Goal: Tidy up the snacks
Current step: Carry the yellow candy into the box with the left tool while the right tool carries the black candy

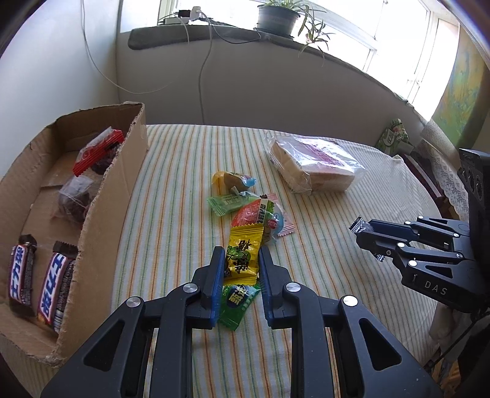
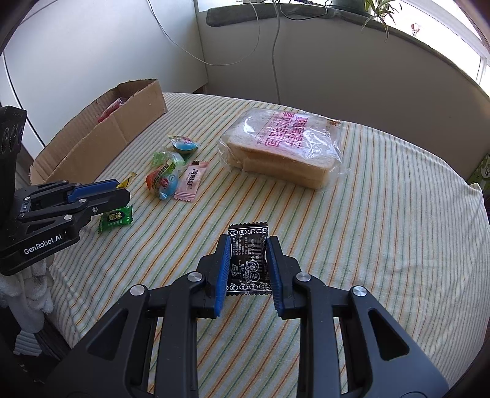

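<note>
My left gripper [image 1: 239, 260] is shut on a yellow candy packet [image 1: 242, 257], held just above the striped cloth. A green candy [image 1: 237, 301] lies under it. My right gripper [image 2: 248, 254] is shut on a black snack packet [image 2: 249, 260], also seen in the left wrist view [image 1: 363, 228]. Several small candies [image 1: 245, 203] lie in the middle of the table. A cardboard box [image 1: 107, 199] at the left holds two Snickers bars [image 1: 53, 287] and bagged snacks [image 1: 98, 150]. A bag of sliced bread [image 2: 281, 147] lies at the far side.
The round table carries a striped cloth [image 2: 382, 214]. A wall and a window sill with a potted plant [image 1: 278, 15] and cables stand behind. A green carton [image 1: 395, 134] sits off the table's far right.
</note>
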### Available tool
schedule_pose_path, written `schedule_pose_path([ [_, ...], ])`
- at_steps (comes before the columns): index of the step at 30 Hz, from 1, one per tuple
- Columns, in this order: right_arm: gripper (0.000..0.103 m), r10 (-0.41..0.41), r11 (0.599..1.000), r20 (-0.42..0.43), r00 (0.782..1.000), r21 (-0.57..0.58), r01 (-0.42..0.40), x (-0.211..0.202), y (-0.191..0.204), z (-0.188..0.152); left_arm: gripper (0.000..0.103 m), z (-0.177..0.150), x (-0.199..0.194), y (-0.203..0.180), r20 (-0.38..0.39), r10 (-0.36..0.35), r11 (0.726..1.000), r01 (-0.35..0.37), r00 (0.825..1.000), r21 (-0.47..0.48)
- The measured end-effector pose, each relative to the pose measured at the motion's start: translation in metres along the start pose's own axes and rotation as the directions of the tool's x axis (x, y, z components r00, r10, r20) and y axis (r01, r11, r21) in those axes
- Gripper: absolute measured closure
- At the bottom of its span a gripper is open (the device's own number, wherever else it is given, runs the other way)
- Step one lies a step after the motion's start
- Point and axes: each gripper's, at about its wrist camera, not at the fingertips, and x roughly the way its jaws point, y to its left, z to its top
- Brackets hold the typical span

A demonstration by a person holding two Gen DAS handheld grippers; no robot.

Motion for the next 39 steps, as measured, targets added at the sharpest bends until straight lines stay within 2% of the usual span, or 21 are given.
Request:
schedule_pose_path([
  [9,0.078,0.014,1.0,0.042,0.999,-0.028,-0.013,-0.014,0.021,0.014,0.083,0.009,-0.035,0.013,0.082,0.024,1.0,-0.023,0.996,-0.01],
  [21,0.078,0.067,0.994,0.091,0.994,-0.09,-0.059,-0.025,0.069,0.042,0.083,0.025,-0.061,0.06,0.153,0.112,0.993,-0.104,0.982,-0.058],
  [30,0.078,0.125,0.984,0.116,0.985,-0.143,-0.108,-0.019,0.112,0.067,0.083,0.036,-0.069,0.095,0.168,0.185,0.982,-0.174,0.968,-0.079],
  [39,0.078,0.186,0.967,0.121,0.975,-0.196,-0.16,-0.008,0.154,0.086,0.083,0.051,-0.069,0.127,0.167,0.224,0.972,-0.209,0.96,-0.103],
])
